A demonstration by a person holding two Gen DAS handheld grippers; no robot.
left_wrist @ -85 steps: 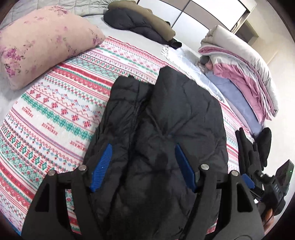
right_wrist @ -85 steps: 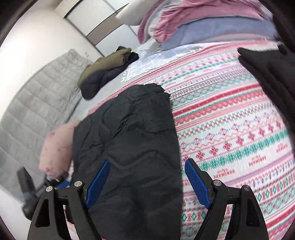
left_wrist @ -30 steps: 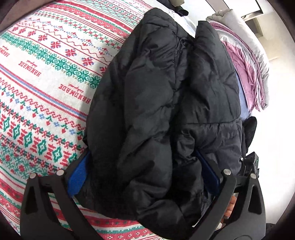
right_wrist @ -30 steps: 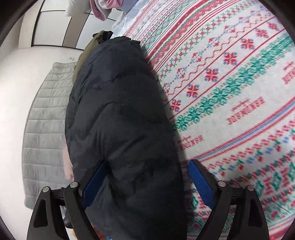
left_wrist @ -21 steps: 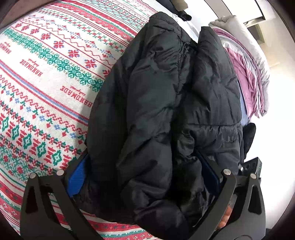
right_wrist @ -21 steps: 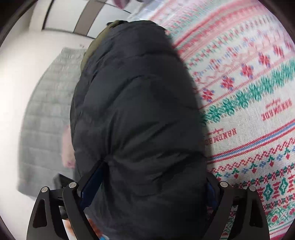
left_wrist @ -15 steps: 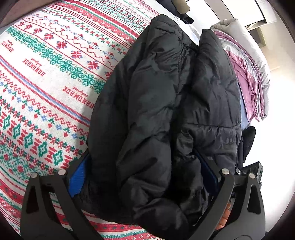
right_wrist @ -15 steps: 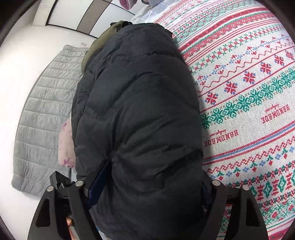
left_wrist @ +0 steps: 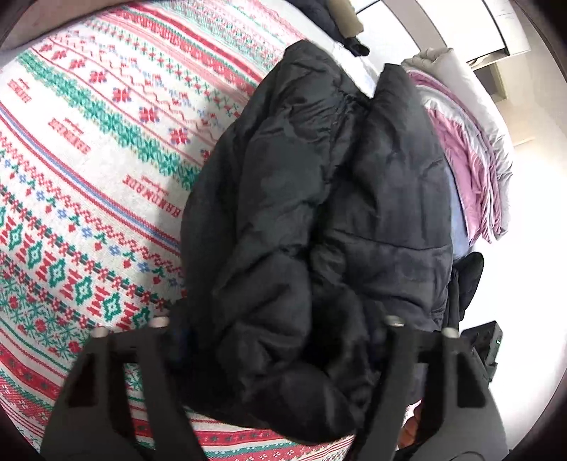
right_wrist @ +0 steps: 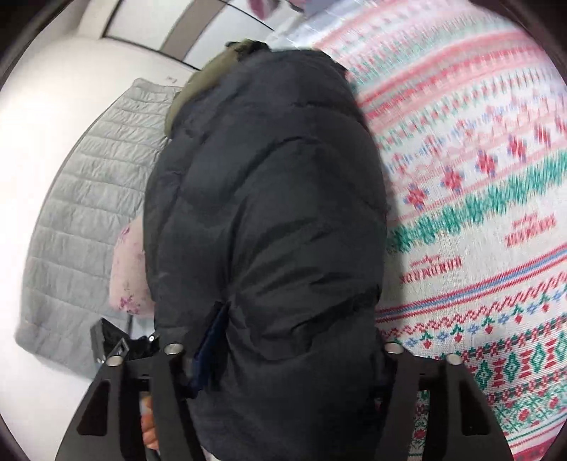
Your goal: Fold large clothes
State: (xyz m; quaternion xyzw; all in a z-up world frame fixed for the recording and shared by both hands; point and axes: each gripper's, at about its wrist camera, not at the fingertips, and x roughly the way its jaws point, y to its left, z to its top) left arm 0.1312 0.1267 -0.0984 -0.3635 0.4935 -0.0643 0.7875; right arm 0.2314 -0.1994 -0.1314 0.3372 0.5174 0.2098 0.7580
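Black puffer jacket (left_wrist: 319, 212) lies bundled on the bed, on top of the knitted-pattern blanket (left_wrist: 88, 177) with its red, green and white bands, and its near end bulges up between the fingers of both of your tools.

Your left tool (left_wrist: 280, 340) has just been closing, and its jaws now press into the padded fabric from both sides; the blue pads are buried in the folds, so you are gripping the near end of the jacket there. Seen from this tool, the jacket runs away from you in two long lobes with a seam between them. To its right at the far side lies a pile of folded bedding (left_wrist: 471, 159) in pink, lilac and pale grey, and a dark garment (left_wrist: 340, 21) sits at the far edge of the bed.

Your right tool (right_wrist: 294, 351) has also just been closing, and it too clamps the jacket: one blue pad (right_wrist: 212, 340) digs into the fabric on the left, while the other is hidden by the bulge. From here the jacket fills the middle of the view, the blanket spreads to the right, and a pink floral pillow (right_wrist: 127, 276) and a grey quilted cover (right_wrist: 88, 212) show to the left. An olive garment (right_wrist: 209, 71) peeks out beyond the jacket's far end.
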